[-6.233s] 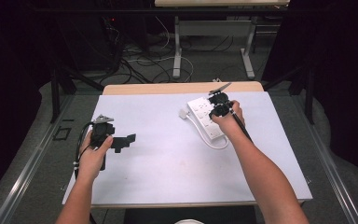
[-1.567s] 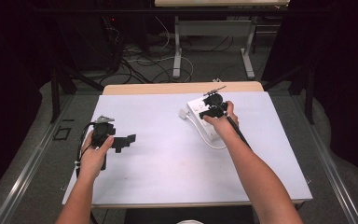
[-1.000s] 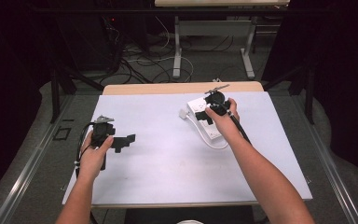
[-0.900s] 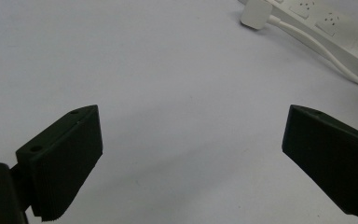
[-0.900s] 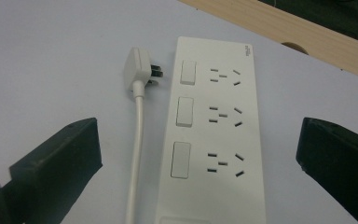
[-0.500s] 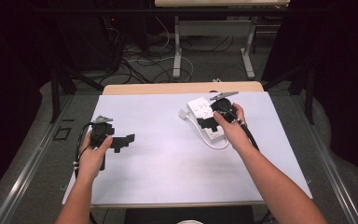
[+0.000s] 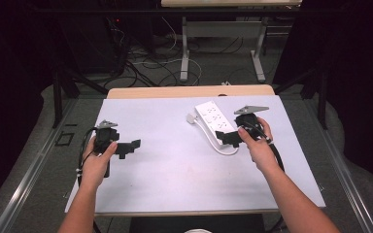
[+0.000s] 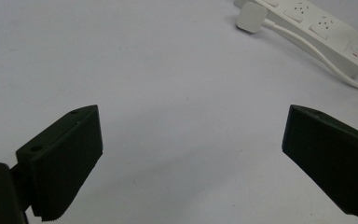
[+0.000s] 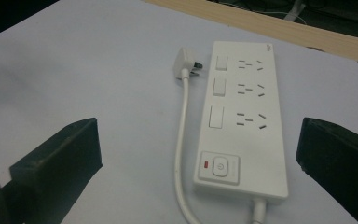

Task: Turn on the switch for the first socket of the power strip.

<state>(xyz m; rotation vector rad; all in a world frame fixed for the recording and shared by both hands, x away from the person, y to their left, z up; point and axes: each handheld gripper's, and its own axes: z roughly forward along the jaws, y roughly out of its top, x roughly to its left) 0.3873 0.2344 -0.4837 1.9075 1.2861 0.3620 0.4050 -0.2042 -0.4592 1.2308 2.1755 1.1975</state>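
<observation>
Right tool point(image 7: 229, 138), jaws wide and empty, has pulled back from the power strip point(image 7: 217, 119), probably finished there; left tool point(image 7: 126, 145) waits wide.

White power strip point(image 9: 242, 121), red indicator light point(image 9: 206, 164), black tongs point(image 7: 229, 137), pale grey table point(image 7: 175, 160)

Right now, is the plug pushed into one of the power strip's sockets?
No, the plug lies loose on the table beside the power strip.
</observation>
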